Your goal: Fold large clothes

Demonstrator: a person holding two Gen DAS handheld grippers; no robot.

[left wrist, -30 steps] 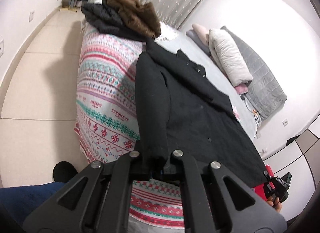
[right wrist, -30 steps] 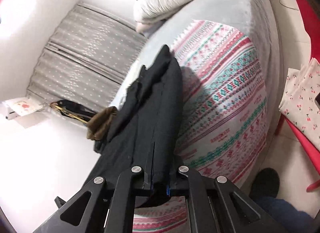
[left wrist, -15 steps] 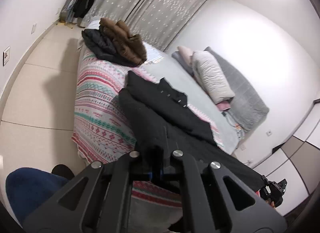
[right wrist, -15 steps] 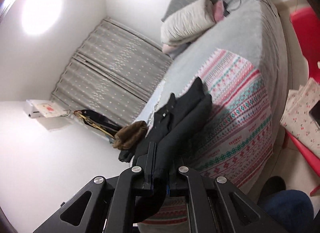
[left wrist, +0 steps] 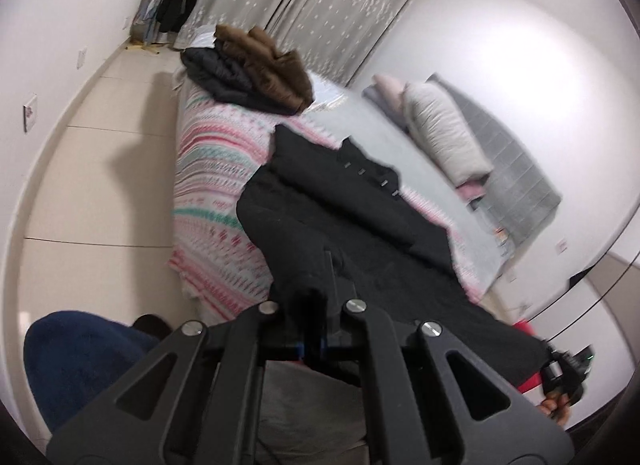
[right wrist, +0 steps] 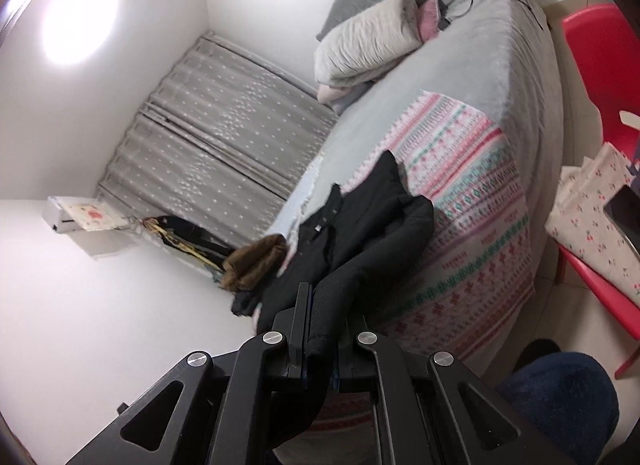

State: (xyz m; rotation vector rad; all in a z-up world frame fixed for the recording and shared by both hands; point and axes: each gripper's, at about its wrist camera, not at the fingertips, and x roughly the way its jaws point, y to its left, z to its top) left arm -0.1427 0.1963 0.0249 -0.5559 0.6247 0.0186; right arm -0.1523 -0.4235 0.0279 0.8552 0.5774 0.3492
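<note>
Both grippers (left wrist: 316, 305) (right wrist: 320, 321) matte black w/ silver screws; person's trousers (left wrist: 80, 357) navy blue.

Bed (left wrist: 360, 129) under patterned blanket (left wrist: 216, 169), black coat (left wrist: 344, 201), pillows (left wrist: 444, 133)

Bed (left wrist: 208, 169) middle occupied by black coat (left wrist: 352, 217). Far corner blocked by piled brown and dark garments (left wrist: 256, 65). Headboard end taken by pillows (right wrist: 368, 45). Grey sheet (right wrist: 480, 65) between left free. Red chair (right wrist: 592, 57) just beside bed.

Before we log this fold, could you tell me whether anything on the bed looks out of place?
Nothing is damaged or spilled. The black coat lies crooked across the patterned blanket, its near end lifted off the bed.
</note>
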